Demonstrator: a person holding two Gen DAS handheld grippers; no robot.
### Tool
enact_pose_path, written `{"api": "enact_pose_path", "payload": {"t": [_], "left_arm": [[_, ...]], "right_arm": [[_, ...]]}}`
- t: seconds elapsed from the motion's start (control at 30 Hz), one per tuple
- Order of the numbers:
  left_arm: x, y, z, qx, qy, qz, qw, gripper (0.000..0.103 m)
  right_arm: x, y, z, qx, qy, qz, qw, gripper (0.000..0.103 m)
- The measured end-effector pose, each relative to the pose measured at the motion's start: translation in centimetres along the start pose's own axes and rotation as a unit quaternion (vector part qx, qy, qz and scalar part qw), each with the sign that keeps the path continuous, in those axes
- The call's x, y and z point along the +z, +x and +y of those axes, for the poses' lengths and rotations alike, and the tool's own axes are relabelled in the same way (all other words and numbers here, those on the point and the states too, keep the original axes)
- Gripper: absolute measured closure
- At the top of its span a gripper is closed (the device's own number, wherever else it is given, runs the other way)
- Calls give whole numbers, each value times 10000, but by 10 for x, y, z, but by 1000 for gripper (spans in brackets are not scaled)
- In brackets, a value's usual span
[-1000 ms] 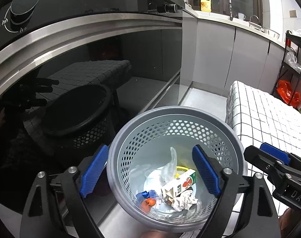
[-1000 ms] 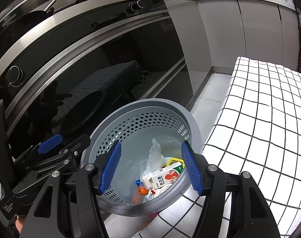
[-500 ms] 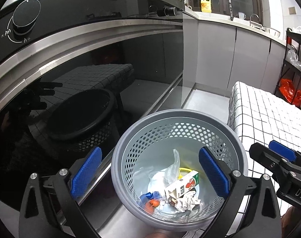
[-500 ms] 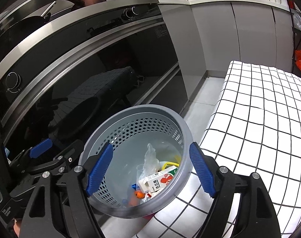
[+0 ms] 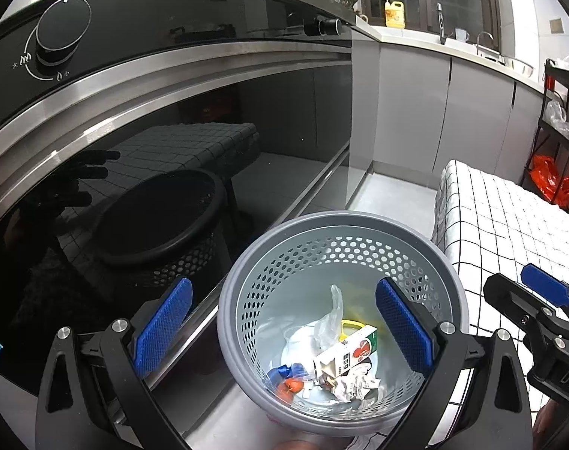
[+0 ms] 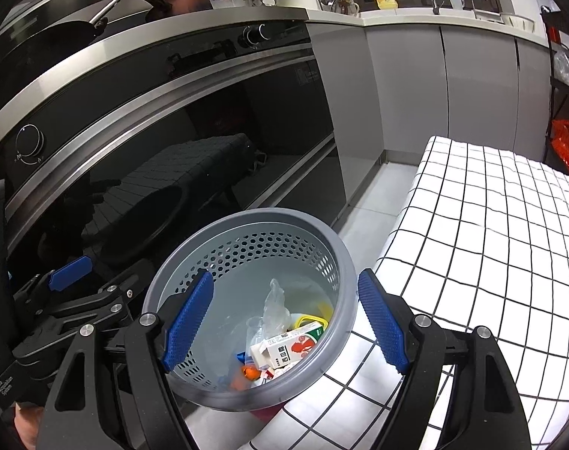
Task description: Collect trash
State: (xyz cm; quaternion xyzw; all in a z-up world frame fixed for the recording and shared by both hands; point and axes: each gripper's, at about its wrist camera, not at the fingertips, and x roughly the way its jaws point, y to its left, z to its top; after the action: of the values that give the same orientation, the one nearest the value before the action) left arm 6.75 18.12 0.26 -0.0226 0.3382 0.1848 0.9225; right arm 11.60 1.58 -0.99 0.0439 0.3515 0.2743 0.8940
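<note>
A grey perforated waste basket (image 5: pixel 243 285) stands on the floor between the oven front and the checked table; it also shows in the right wrist view (image 6: pixel 344 281). Inside lie a small drink carton (image 5: pixel 346 354), crumpled paper (image 5: pixel 353 382), a clear plastic bag (image 5: pixel 331 318) and blue and orange scraps (image 5: pixel 288 377). The carton also shows in the right wrist view (image 6: pixel 290 347). My left gripper (image 5: pixel 282 333) is open and empty above the basket. My right gripper (image 6: pixel 284 320) is open and empty above it too, and it shows at the right of the left wrist view (image 5: pixel 543 307).
A black glass oven front (image 5: pixel 164 157) with a steel rail is close on the left. A table with a white checked cloth (image 6: pixel 490 232) is on the right. Grey cabinets (image 5: pixel 415 112) run along the back. A black rack with an orange bag (image 5: pixel 550 180) stands far right.
Both grippers have risen and drawn back from the basket, which looks smaller and lower in both views. Both stay open and empty.
</note>
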Motion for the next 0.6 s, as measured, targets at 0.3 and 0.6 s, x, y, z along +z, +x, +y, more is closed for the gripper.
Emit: {"api": "enact_pose_path", "payload": {"t": [0.3,0.6], "left_arm": [[0,0,3,4,-48,22,10000,7],[0,-2,3,50,-31,-16,10000,7]], "right_arm": [[1,-3,-1,-26,-10,-47,10000,27],[2,-3,0,-40,-27,-61,10000,26]]}}
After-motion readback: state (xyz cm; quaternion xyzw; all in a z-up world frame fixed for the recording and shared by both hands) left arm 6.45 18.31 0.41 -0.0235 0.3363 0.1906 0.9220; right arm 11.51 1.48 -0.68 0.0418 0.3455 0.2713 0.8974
